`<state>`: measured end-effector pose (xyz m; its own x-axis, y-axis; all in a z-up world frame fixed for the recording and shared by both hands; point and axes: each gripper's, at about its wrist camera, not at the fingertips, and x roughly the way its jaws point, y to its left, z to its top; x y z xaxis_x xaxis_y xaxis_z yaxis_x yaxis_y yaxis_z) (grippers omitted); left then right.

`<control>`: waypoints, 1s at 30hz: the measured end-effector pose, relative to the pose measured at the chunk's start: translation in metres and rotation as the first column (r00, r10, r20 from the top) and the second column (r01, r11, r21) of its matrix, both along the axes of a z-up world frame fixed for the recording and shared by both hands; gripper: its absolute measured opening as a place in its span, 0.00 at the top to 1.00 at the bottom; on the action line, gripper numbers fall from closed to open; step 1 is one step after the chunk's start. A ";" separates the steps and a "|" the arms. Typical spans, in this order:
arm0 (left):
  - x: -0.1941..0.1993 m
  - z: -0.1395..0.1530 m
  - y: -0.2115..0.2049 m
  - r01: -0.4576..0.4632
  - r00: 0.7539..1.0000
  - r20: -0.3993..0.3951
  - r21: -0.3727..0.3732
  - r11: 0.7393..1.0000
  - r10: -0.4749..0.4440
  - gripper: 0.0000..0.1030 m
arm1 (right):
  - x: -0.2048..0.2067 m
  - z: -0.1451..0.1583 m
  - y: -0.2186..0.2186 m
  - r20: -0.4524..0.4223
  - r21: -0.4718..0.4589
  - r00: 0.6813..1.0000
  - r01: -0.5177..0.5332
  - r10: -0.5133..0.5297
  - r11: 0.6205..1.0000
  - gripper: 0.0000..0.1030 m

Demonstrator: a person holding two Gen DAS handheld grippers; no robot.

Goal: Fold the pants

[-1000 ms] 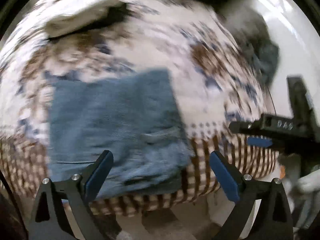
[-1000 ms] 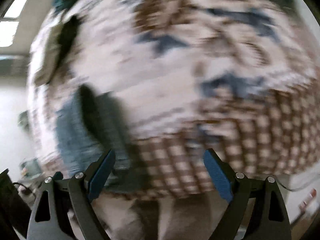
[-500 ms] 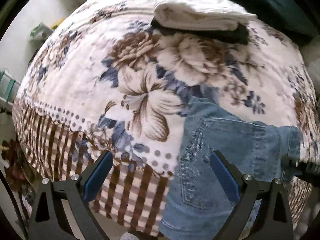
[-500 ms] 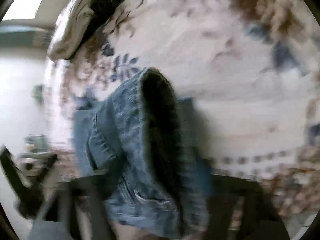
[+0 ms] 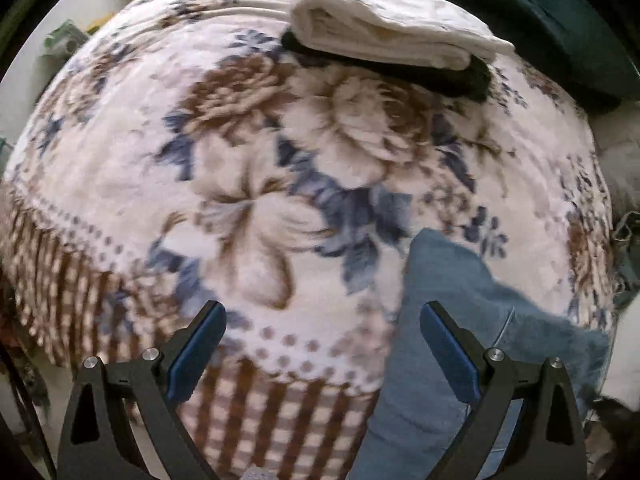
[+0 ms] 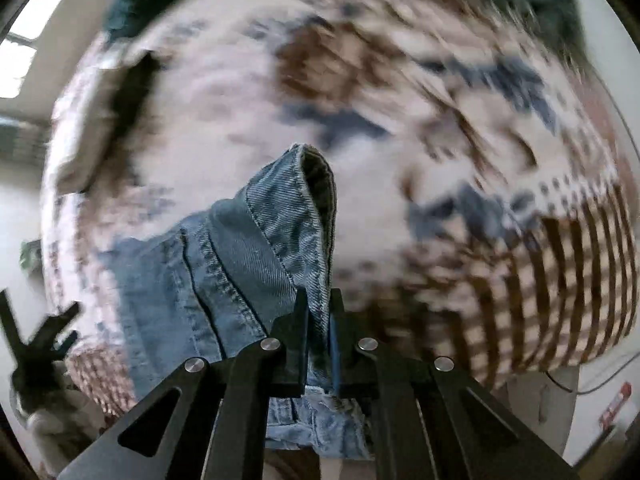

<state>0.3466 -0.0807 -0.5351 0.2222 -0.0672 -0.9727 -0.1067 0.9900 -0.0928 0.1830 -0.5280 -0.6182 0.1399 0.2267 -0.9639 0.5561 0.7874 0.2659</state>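
Your right hand-held gripper point(image 6: 319, 322) is clamped on a raised fold of the denim pants point(image 6: 240, 248), its pads pressed flat against the cloth on both sides. From the pinch a stitched edge stands up as a hooded ridge, and the rest of the garment trails down to the left onto the bed.

Your left hand-held gripper point(image 5: 322, 356) is wide open with nothing between its fingers. It hangs above the floral blanket point(image 5: 248, 152) near the checked border, and in that view the pants point(image 5: 452, 328) lie just beside its right finger, still loose on the blanket.

Judging by the shape, the fold is at an early stage. The pants sit near the bed's edge as a bunched, partly doubled mass with no neat rectangle yet. You have one grip; a second grip from the left side seems needed before the cloth can be lifted and laid over itself.

Farther back, a folded white garment point(image 5: 384, 28) rests on a dark one point(image 5: 452, 80), which looks like a finished stack.
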 end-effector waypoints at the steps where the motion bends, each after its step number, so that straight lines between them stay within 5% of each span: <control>1: 0.005 -0.004 -0.008 0.017 1.000 -0.008 -0.027 0.999 -0.018 0.04 | 0.002 -0.016 -0.003 -0.029 0.049 1.000 -0.004 0.006 0.999 0.88; 7: 0.042 -0.047 -0.057 0.086 0.989 -0.107 -0.181 0.980 -0.106 0.04 | 0.006 -0.059 -0.024 -0.074 0.213 0.994 0.089 -0.075 0.973 0.44; 9: 0.053 -0.069 -0.064 0.072 0.984 -0.142 -0.243 0.967 -0.109 0.21 | 0.001 -0.065 -0.032 -0.058 0.261 0.993 0.116 -0.105 0.958 0.38; 10: 0.056 -0.077 -0.065 0.068 0.983 -0.147 -0.262 0.963 -0.110 0.61 | 0.002 -0.070 -0.030 -0.059 0.282 0.994 0.110 -0.097 0.953 0.37; 12: 0.057 -0.089 -0.059 0.025 0.985 -0.156 -0.286 0.958 -0.072 0.67 | 0.004 -0.080 -0.025 -0.063 0.304 0.996 0.077 -0.061 0.949 0.38; 14: 0.059 -0.095 -0.043 -0.036 0.985 -0.171 -0.301 0.953 -0.017 0.78 | 0.004 -0.084 -0.023 -0.047 0.274 0.998 0.055 -0.043 0.960 0.64; 16: 0.061 -0.102 -0.030 -0.078 0.983 -0.184 -0.321 0.944 0.019 0.78 | 0.011 -0.087 -0.019 -0.047 0.227 0.999 0.026 -0.016 0.974 0.65; 21: 0.060 -0.084 -0.036 -0.017 0.983 -0.178 -0.320 0.947 -0.042 0.69 | 0.027 -0.086 -0.007 -0.116 0.186 0.993 -0.003 0.025 0.983 0.52; 23: 0.048 -0.066 -0.037 0.013 0.984 -0.163 -0.329 0.944 -0.071 0.23 | 0.016 -0.072 -0.009 -0.116 0.225 0.993 0.056 -0.031 0.973 0.39; 25: 0.030 -0.050 -0.033 0.013 0.989 -0.132 -0.349 0.937 -0.063 0.01 | -0.006 -0.057 -0.013 -0.109 0.237 0.986 0.145 -0.122 0.961 0.34; 27: 0.008 -0.044 -0.032 0.010 0.987 -0.148 -0.366 0.931 -0.069 0.01 | -0.038 -0.049 -0.013 -0.117 0.269 0.963 0.267 -0.244 0.925 0.32; 30: -0.024 -0.055 -0.037 0.008 0.975 -0.203 -0.380 0.925 -0.092 0.01 | -0.078 -0.072 0.001 -0.196 0.439 0.906 0.423 -0.375 0.793 0.32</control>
<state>0.3225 -0.1173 -0.5897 -0.0004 -0.4412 -0.8974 -0.1166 0.8913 -0.4381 0.1051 -0.5275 -0.6905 0.2320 0.5903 -0.7731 0.8344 0.2878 0.4701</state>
